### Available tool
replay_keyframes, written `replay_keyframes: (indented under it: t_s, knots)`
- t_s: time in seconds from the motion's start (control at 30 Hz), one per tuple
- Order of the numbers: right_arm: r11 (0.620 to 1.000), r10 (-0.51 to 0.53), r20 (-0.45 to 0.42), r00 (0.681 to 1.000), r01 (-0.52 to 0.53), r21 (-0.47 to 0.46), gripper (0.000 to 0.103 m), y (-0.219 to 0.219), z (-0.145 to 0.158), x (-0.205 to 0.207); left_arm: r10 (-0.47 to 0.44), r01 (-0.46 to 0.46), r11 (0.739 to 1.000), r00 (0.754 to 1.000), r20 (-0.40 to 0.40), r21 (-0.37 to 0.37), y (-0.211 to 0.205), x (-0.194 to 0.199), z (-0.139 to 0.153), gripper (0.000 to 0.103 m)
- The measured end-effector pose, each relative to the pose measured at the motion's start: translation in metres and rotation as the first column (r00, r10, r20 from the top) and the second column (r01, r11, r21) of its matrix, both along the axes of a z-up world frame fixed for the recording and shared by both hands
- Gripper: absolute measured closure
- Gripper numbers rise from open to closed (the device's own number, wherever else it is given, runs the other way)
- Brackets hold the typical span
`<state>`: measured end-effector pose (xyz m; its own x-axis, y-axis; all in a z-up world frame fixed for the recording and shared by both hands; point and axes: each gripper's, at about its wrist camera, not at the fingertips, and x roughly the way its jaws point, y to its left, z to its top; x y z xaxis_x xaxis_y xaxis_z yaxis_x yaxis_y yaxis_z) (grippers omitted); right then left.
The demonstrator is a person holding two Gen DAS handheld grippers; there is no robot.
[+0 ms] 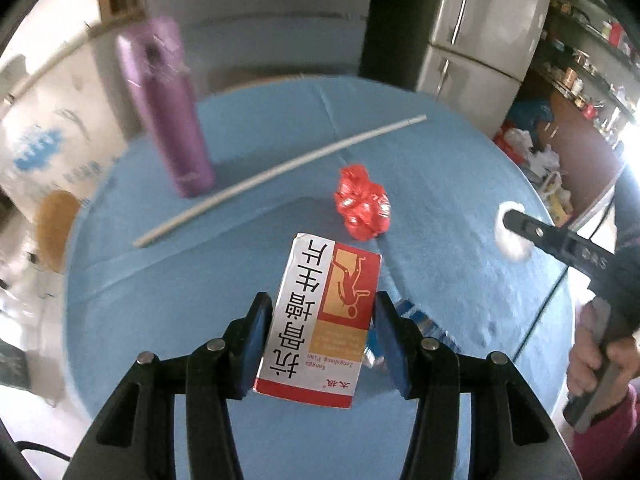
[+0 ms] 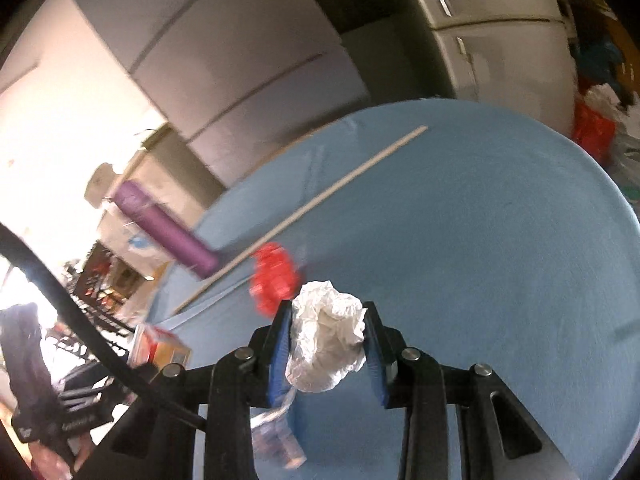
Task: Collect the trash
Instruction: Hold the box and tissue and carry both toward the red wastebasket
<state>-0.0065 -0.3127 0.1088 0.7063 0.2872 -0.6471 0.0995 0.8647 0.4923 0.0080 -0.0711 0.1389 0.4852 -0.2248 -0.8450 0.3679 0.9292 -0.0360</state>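
**Both grippers loaded over the blue table**

Over the blue table (image 1: 460,280), you are holding a piece of trash in each hand. Your left gripper (image 1: 320,344) is clamping its two blue pads on the long sides of the red-and-white medicine box (image 1: 320,320), which is sitting between the fingers with its printed face up and its far end pointing toward 12 o'clock. Your right gripper (image 2: 326,340) is squeezing a crumpled white paper wad (image 2: 326,344); the pads are pressing into it from both sides. In the left wrist view that same wad (image 1: 512,236) is showing at 3 o'clock, at the tip of the right gripper (image 1: 510,220), with your right hand (image 1: 600,364) gripping the handle below it.

At 12 o'clock from the box, just beyond its far end, a crumpled red wrapper (image 1: 362,206) is lying on the table. Beyond it a long pale stick (image 1: 280,176) is lying slantwise, running from 9 toward 1 o'clock. At 11 o'clock a purple bottle (image 1: 166,108) is standing upright just past the stick. Another small blue-and-white package (image 1: 416,324) is peeking out beneath the left gripper's right finger; what it is, you cannot tell.
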Motion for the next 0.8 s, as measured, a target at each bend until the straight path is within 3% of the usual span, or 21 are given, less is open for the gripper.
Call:
replay_keyframes:
  t_s: [0.33,0.6,0.8]
  knots:
    - [0.996,0.081,0.105,0.991,-0.085,0.039,0.067,0.058,0.041,-0.086,0.058,-0.085,0.991,0.97,0.234,0.106,0.033,-0.09,0.049,0.049]
    - [0.992,0.116,0.117,0.986,-0.122,0.043,0.067,0.077,0.044,-0.124,0.095,-0.135,0.985,0.947,0.308,0.111,0.051,-0.134,0.058,0.049]
    - [0.988,0.142,0.12,0.983,-0.149,0.048,0.067,0.091,0.045,-0.138,0.116,-0.16,0.98,0.941,0.319,0.116,0.062,-0.152,0.056,0.049]
